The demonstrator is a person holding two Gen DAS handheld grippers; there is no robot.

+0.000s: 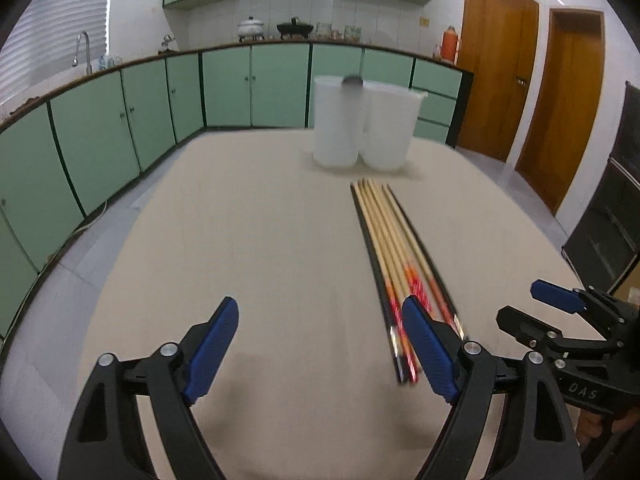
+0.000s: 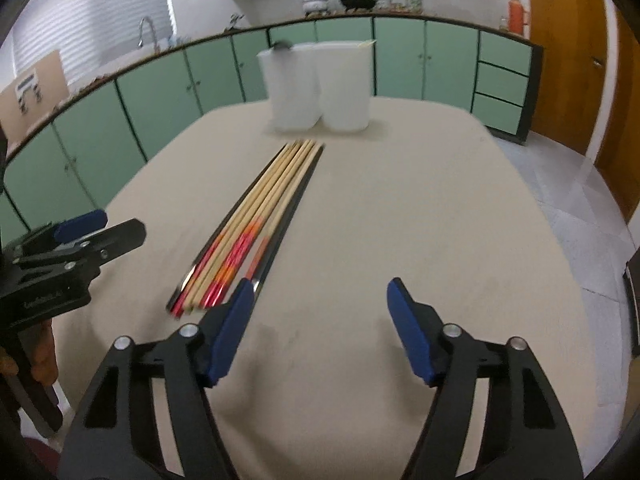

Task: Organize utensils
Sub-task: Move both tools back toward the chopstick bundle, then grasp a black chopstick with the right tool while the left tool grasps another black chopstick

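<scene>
- Left claw [image 1: 320, 344] hovers spread, empty; chopsticks [image 1: 394, 256] lie on the table [image 1: 240, 220] beside its right finger.
- Right claw [image 2: 320, 320] also spread, empty; chopsticks [image 2: 256, 216] lie left of it.
- Two white tubs [image 2: 316, 84] stand touching at the far end.

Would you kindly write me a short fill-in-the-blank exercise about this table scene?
1. The chopsticks lie on the ____.
2. Behind them stand ____ white containers.
3. Both the left gripper and the right gripper are ____.

Missing words: table; two; open
</scene>
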